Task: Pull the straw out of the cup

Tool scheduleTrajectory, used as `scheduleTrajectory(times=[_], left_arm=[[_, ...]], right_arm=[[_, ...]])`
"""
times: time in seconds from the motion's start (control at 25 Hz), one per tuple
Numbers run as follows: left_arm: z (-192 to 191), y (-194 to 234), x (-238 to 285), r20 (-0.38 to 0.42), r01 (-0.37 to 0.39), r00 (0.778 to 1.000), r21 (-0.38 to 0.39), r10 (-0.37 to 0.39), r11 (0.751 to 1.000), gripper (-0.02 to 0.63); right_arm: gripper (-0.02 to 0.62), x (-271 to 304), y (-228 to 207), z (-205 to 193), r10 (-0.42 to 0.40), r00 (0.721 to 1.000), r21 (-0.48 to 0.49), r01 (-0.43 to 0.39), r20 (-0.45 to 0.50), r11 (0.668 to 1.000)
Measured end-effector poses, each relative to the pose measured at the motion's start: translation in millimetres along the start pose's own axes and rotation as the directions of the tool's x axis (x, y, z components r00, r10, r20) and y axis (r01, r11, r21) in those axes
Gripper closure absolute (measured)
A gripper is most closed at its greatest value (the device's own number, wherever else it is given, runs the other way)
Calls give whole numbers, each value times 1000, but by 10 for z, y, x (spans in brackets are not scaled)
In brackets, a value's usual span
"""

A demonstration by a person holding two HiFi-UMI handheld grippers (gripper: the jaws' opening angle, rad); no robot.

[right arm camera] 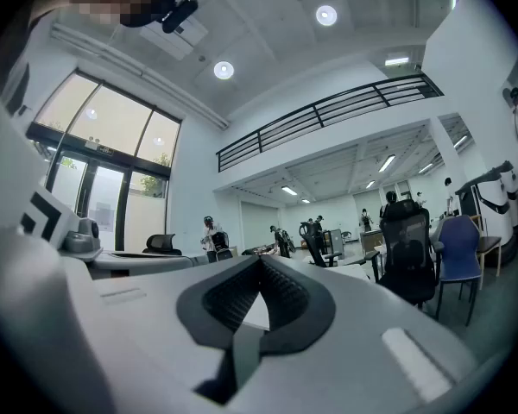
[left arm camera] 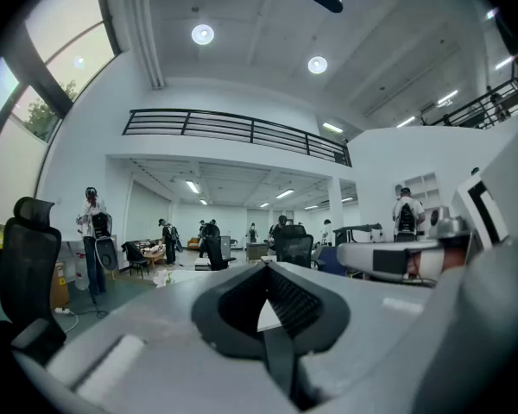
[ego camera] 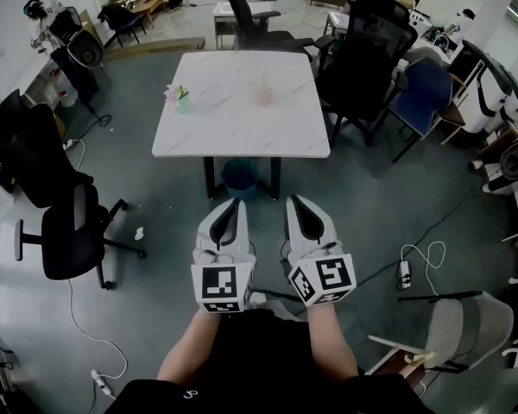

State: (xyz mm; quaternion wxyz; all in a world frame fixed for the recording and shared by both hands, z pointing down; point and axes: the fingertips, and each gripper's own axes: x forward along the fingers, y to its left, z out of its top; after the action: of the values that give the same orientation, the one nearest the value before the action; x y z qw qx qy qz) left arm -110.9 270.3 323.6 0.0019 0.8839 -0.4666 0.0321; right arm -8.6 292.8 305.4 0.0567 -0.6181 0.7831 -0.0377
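A pale pink cup (ego camera: 262, 94) stands on the white marble table (ego camera: 242, 136), right of its middle; the cup is small and blurred, and I cannot make out a straw in it. Both grippers are held level in front of the person's body, well short of the table. The left gripper (ego camera: 230, 203) has its jaws together with nothing between them, and its tips meet in the left gripper view (left arm camera: 266, 266). The right gripper (ego camera: 299, 200) is likewise shut and empty, its tips touching in the right gripper view (right arm camera: 259, 260).
A small teal vase with flowers (ego camera: 182, 101) stands near the table's left edge. A blue bin (ego camera: 240, 178) sits under the table. Black office chairs (ego camera: 69, 231) (ego camera: 367, 54) stand left and right of it. Cables lie on the grey floor (ego camera: 414, 253).
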Motion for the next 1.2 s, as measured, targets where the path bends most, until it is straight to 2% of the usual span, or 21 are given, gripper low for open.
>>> scheduleTrajectory(times=[0.2, 0.52, 1.0, 1.2], left_arm=[[-5, -48, 4, -5, -2, 1000, -2, 2, 1000, 604], [-46, 47, 12, -22, -31, 999, 1, 31, 1000, 604], [-30, 89, 197, -23, -23, 999, -6, 23, 1000, 604], [-131, 141, 271, -54, -58, 997, -22, 56, 998, 604]], right_arm=[[594, -4, 1, -71, 2, 1000, -27, -2, -11, 1000], [594, 78, -28, -136, -6, 1000, -5, 6, -22, 1000], [594, 242, -176, -144, -12, 999, 12, 13, -31, 1000], [594, 273, -250, -242, -6, 998, 23, 8, -60, 1000]])
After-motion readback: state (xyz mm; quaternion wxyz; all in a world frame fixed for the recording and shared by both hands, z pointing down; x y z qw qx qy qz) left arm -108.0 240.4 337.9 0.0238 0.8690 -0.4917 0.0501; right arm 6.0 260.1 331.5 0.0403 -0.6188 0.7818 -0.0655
